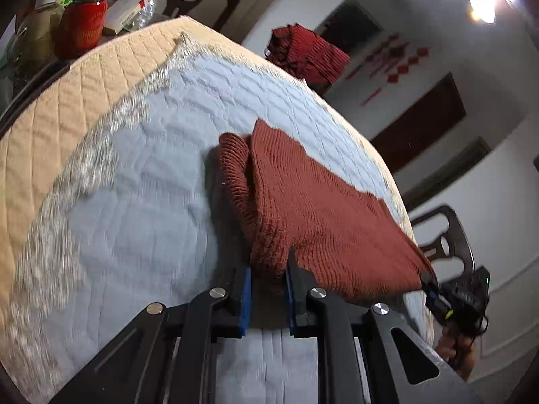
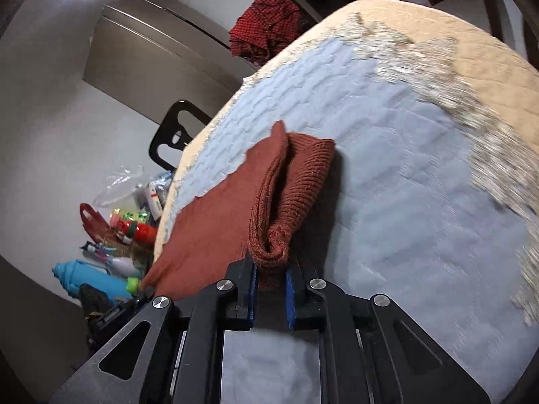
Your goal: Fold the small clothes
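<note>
A rust-red knitted garment lies partly folded on the light blue quilted cover of a round table. My left gripper is shut on one near corner of it. The right gripper shows at the garment's other end in this view. In the right wrist view the same garment stretches left, and my right gripper is shut on its bunched ribbed corner. The garment is held taut between both grippers, raised slightly off the cover.
A red checked cloth hangs beyond the table's far edge and also shows in the right wrist view. Dark chairs stand around the table. A red bottle and packets sit at the side. Bottles and bags lie below.
</note>
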A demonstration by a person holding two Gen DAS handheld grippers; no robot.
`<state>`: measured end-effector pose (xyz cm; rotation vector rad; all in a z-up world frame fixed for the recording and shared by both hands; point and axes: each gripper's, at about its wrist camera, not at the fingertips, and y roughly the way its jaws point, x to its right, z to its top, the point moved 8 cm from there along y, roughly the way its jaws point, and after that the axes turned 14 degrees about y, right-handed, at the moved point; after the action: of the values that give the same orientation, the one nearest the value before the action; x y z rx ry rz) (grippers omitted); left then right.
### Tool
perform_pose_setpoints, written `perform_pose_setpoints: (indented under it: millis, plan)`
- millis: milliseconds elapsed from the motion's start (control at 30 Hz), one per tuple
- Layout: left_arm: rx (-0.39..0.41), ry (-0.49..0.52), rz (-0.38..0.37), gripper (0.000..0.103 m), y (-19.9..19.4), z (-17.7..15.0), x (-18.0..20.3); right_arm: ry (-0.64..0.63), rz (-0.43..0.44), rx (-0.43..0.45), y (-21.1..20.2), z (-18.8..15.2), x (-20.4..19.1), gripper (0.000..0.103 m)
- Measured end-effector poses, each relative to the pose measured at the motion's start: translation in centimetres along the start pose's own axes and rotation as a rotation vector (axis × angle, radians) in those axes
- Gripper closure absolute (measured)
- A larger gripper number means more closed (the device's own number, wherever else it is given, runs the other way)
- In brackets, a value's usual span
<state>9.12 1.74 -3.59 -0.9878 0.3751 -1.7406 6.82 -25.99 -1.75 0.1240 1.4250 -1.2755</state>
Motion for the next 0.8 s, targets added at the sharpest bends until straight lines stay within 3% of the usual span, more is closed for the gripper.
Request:
perform_pose_setpoints:
  millis: [200, 433, 567, 667, 800]
  plan:
    - [-0.042, 0.009, -0.02, 0.083, 0.3, -1.9, -0.3, 0.066, -0.06, -0.037, 0.0, -2.0, 3.6, 0.087]
    - [0.062, 0.106, 0.078, 0.081, -4.0, -0.1, -0.2, -0.105, -0.101, 0.106, -4.5, -1.8, 1.0, 0.087]
    - [0.122, 0.156, 0.054, 0.081, -4.8, 1.7, 1.5, -0.196, -0.058, 0.149, -4.7, -2.1, -1.8, 0.087]
    - [0.117, 0.212, 0.0, 0.081, -3.1, 2.3, 3.7, -0.272, -0.027, 0.091, -2.0, -3.4, -3.7, 0.087]
    - [0.019, 0.254, 0.018, 0.081, 1.9, 1.5, 3.8, -0.289, -0.098, 0.056, 1.9, -2.8, -2.3, 0.087]
